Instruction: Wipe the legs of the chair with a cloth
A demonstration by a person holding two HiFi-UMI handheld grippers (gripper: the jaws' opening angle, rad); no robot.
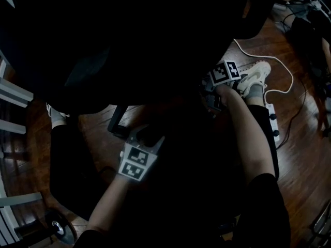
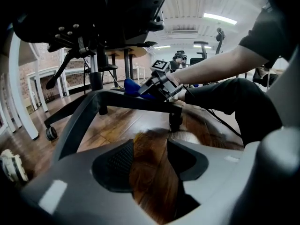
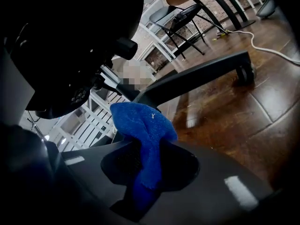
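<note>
- Two jaws of the right gripper [image 3: 149, 163] clamped the blue cloth [image 3: 140, 121], which lay against a chair leg [image 3: 197, 76].
- Left gripper [image 2: 150, 161] hung empty, jaws apart, above the wooden floor [image 2: 117, 125].

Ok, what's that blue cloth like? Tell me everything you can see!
The blue cloth is bright blue and fuzzy, like a soft towel, with a tiny pale speck on it. It is bunched up. The right gripper pinches it between its fingers, and its fluffy end sticks out in front. That end seems to rest against a black chair leg.
</note>
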